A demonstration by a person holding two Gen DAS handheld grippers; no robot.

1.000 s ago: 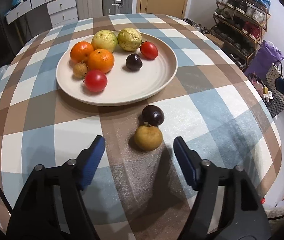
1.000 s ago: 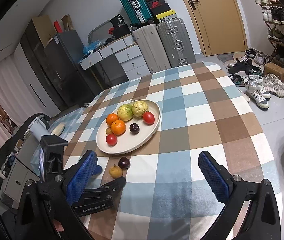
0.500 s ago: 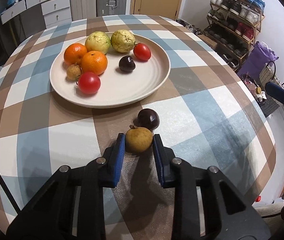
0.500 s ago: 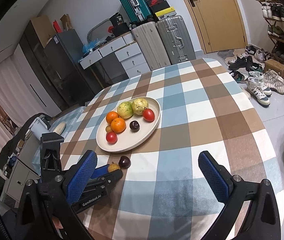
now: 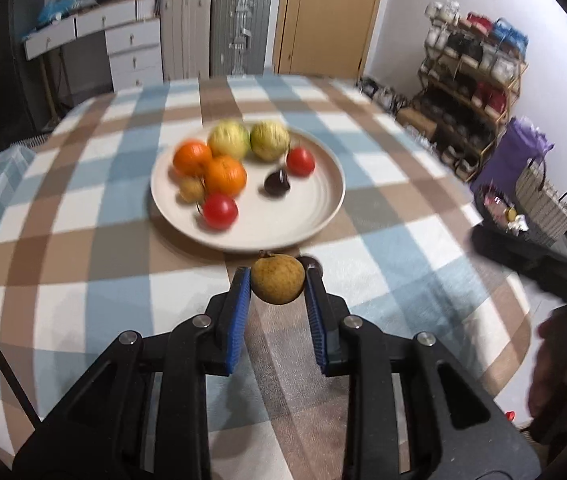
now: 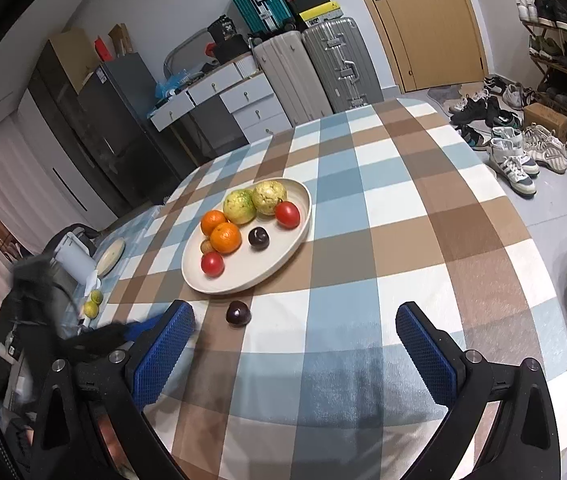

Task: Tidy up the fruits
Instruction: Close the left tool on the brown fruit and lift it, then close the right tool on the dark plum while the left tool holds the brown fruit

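Observation:
My left gripper (image 5: 278, 285) is shut on a small brownish-yellow fruit (image 5: 278, 279), held off the checked tablecloth just short of the cream plate (image 5: 323, 216). A dark purple fruit (image 6: 238, 313) lies on the cloth by the plate's near rim, mostly hidden behind the held fruit in the left wrist view. The plate (image 6: 283, 256) carries two oranges, two green-yellow fruits, two red ones, a dark one and a small brown one. My right gripper (image 6: 295, 344) stands open over the table's near side with nothing between its fingers. The left gripper shows as a dark blur at the left edge of the right wrist view.
Suitcases (image 6: 323, 64) and a drawer unit stand beyond the table. Shoes (image 6: 511, 156) and a shoe rack (image 5: 471, 92) line the right wall. A purple bag and a woven basket (image 5: 543, 200) sit off the table's right edge. Two small yellow-green fruits (image 6: 93, 304) lie at the far left.
The left gripper closed on the brownish-yellow fruit, then lifted it off the cloth toward the plate. The right gripper has stayed about where it was, open.

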